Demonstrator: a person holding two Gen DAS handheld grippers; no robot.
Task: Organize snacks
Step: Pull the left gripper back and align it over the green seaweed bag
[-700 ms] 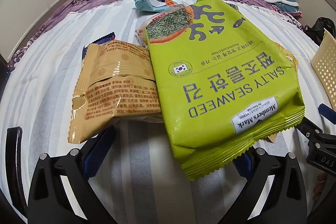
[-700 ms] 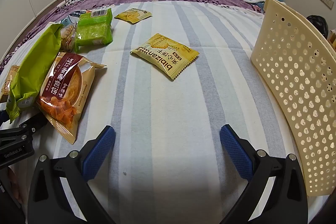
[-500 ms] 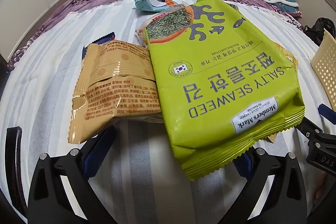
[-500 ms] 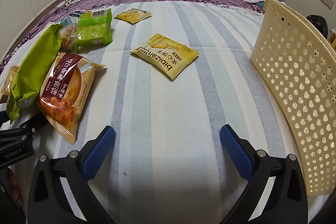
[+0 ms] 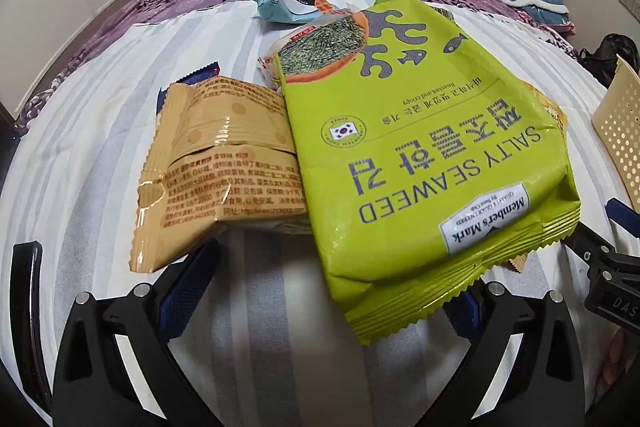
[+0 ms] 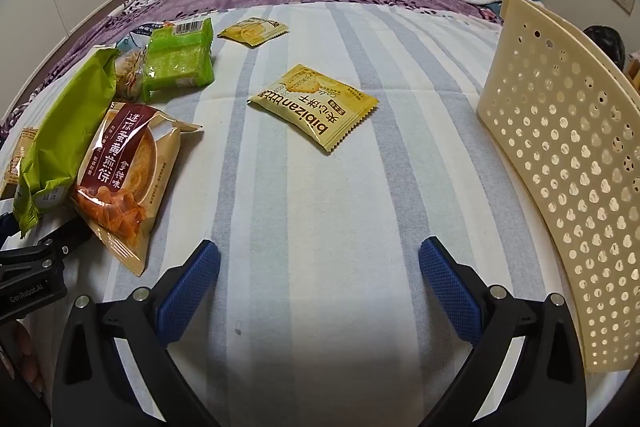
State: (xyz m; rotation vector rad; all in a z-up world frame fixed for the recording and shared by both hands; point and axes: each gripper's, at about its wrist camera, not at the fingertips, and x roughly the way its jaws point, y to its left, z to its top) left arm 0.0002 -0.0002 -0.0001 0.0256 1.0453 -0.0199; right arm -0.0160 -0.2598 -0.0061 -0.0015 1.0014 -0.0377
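Lay flat on the striped bed (image 6: 320, 211) just ahead of the spread, empty jaws of the left gripper (image 5: 320, 291): green seaweed bag (image 5: 420, 155), long axis running away, serrated near end over the right jaw, reading "SALTY SEAWEED", "Member's Mark". Overlapped a tan packet (image 5: 216, 163) leftward. Stood spread and empty over bare sheet, right gripper (image 6: 320, 283); yellow "bibizan" packet (image 6: 316, 103) well ahead, perforated basket (image 6: 568, 163) right of its right jaw.

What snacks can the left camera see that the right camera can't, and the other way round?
Only the left wrist view shows the seaweed bag's front print and the blue packet behind it.

Only the right wrist view shows the yellow cracker packet, the small yellow packet, the green packet and the egg pancake bag.

Both show the seaweed bag, the tan packet, the cream basket and the striped sheet.
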